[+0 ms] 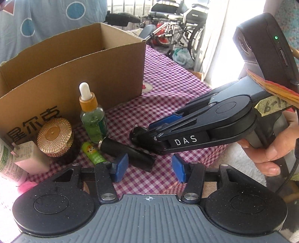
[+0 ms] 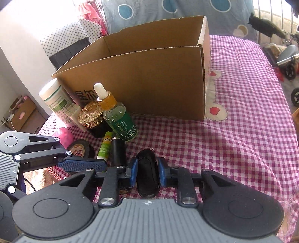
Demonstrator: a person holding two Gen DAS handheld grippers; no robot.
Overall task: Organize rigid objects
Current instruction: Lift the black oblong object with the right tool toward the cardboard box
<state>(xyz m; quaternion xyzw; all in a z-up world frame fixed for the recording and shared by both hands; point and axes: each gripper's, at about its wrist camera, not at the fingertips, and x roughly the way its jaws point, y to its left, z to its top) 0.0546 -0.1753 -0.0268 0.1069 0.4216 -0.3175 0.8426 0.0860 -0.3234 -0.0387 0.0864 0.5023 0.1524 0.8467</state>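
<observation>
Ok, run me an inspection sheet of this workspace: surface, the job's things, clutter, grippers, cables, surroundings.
Surface: pink checked cloth, wrinkled.
Job's things: open cardboard box at the back; in front of it a dropper bottle upright, gold-lidded jar, white tube, pale pink bottle, lying green stick and lying black cylinder.
Clutter: tape roll and a pink soft item at the left edge.
Grippers: left gripper open, nothing between its pads; right gripper shut on a dark glossy object.
Cables: one black cable below the right hand.
Surroundings: wheelchair, dotted blue fabric.
</observation>
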